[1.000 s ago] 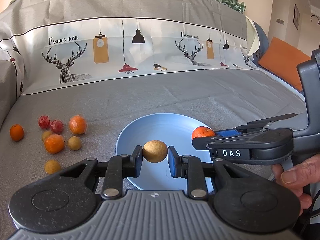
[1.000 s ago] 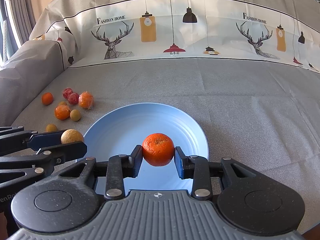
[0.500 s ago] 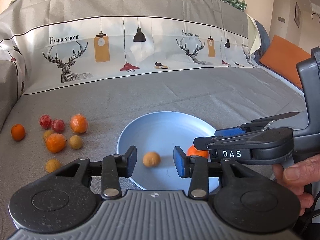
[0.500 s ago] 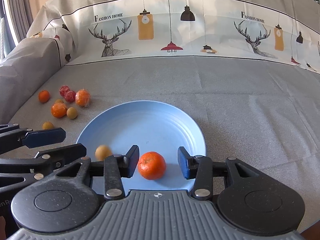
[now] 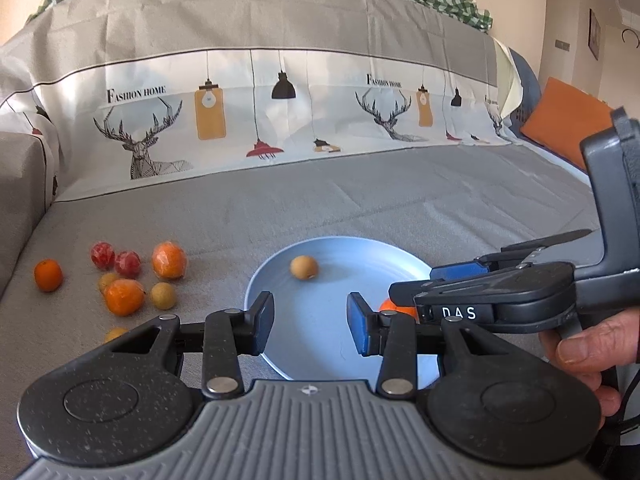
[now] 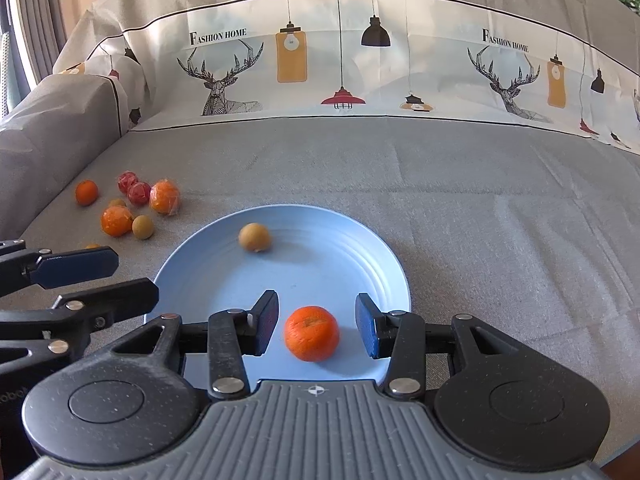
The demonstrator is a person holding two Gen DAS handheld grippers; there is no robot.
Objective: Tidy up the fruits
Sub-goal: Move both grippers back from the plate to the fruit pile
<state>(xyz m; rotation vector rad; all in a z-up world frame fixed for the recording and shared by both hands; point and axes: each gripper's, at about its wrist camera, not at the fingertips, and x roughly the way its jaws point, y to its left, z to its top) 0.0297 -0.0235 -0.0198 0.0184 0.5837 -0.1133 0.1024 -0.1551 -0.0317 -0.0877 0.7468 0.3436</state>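
Now both grippers hang over the round pale-blue ribbed plate point(image 6: 384, 264) on the grey fabric sofa seat point(image 6: 480, 200), jaws apart, nothing held. Left gripper point(image 5: 311, 322) sits above the plate's near-left part; right gripper point(image 6: 316, 326) over the near edge, w/ the bright orange mandarin point(image 6: 312, 333) lying on the plate between its blue pads point(image 6: 365, 330), not touching either. In the left view that mandarin is mostly hidden behind the right gripper's fingers. Small tan-brown round fruit point(image 6: 255, 237) rests on the plate's far-left side, well apart from the mandarin. Off the plate, to the left on the seat: loose cluster of small fruits point(image 6: 132, 204), i.e. two red ones, approx. three orange ones, a few tan ones, some touching. Printed deer-and-lamp cover point(image 6: 340, 60) drapes the sofa back. Person's right hand point(image 5: 588, 360) grips the right tool's handle.
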